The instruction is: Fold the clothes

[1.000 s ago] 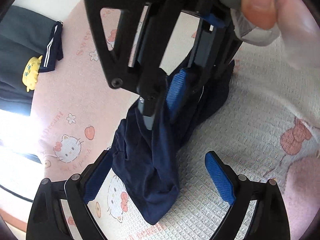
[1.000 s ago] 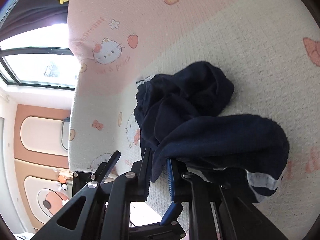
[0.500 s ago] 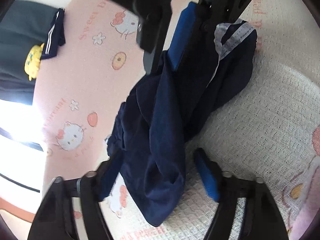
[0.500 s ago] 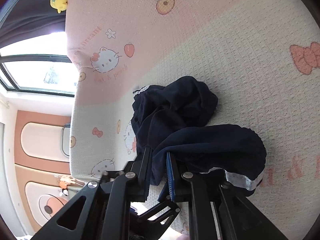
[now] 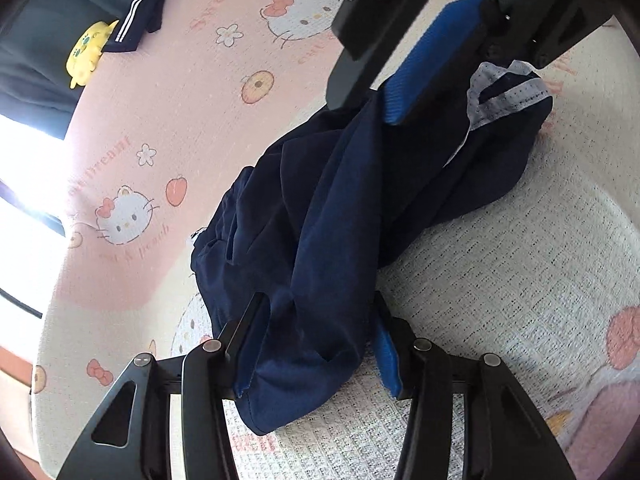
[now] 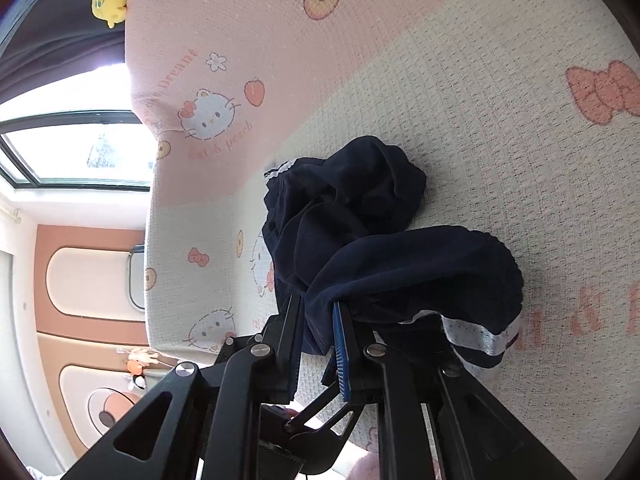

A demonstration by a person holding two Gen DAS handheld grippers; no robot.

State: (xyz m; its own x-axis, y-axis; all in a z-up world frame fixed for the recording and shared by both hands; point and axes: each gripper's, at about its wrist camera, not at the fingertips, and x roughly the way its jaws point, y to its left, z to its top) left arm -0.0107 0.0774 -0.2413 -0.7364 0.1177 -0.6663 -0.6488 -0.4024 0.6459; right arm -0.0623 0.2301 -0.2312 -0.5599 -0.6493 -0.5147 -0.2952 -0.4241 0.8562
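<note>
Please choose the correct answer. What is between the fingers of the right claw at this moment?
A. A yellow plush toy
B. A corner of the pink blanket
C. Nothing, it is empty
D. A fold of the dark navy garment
D: in the right wrist view the right claw stands nearly closed, with a fold of the navy garment pinched between its fingers.

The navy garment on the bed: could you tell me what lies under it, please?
Under the navy garment lies the cartoon-print bedspread, pink and cream around it. Whatever sits beneath the bunched folds themselves is covered and cannot be seen.
</note>
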